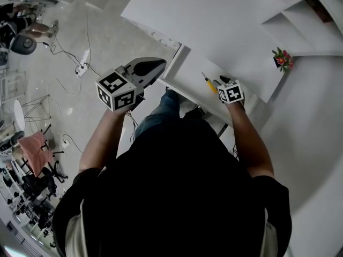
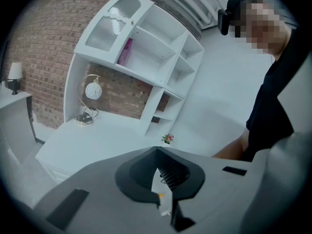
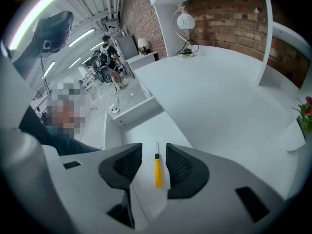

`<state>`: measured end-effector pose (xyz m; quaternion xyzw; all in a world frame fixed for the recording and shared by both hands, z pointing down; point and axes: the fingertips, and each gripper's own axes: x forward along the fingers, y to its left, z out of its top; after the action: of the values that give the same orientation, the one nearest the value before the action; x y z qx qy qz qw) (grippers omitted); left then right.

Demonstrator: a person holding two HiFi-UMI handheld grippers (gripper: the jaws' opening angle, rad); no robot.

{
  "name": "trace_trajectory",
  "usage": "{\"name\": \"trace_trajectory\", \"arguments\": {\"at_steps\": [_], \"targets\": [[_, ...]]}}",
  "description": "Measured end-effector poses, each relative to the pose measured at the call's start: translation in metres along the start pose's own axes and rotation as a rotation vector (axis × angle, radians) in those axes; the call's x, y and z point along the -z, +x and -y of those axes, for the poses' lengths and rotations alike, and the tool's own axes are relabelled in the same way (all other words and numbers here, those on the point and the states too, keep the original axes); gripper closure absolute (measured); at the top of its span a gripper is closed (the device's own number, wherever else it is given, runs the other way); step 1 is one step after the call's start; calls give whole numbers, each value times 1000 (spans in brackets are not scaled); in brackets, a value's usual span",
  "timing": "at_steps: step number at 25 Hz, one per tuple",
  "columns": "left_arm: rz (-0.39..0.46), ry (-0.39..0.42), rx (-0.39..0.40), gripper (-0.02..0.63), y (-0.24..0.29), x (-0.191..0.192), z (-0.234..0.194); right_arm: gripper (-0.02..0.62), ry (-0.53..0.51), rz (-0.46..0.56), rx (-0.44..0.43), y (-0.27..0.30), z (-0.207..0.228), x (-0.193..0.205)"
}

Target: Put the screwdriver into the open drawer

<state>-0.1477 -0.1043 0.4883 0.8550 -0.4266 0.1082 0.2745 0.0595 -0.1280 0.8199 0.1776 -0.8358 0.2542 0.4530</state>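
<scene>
The screwdriver [image 1: 209, 83] is being shown lying flat on the floor of the open drawer [image 1: 187, 71], right of centre in the head view, below the white tabletop [image 1: 214, 20]. The right gripper [image 1: 222, 81] is being held just over it, released, with its jaws spread. In the right gripper view the yellow handle is being framed between those jaws with neither appearing to touch it. The left gripper [image 1: 158, 66] is being held off the drawer's left edge, left of centre in the frame, clenched on nothing.
</scene>
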Motion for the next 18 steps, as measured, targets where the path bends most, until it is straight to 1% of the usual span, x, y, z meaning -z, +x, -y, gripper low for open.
{"name": "trace_trajectory", "arguments": {"at_steps": [7, 10, 13, 18], "targets": [[17, 44, 15, 591, -5, -18, 14, 436, 24, 105, 24, -48, -3, -38], [30, 63, 20, 591, -12, -30, 19, 437, 16, 138, 37, -72, -8, -51], [35, 82, 22, 591, -16, -36, 24, 439, 9, 176, 42, -95, -11, -60], [55, 105, 29, 591, -17, -48, 33, 442, 32, 248, 65, -138, -11, -69]]}}
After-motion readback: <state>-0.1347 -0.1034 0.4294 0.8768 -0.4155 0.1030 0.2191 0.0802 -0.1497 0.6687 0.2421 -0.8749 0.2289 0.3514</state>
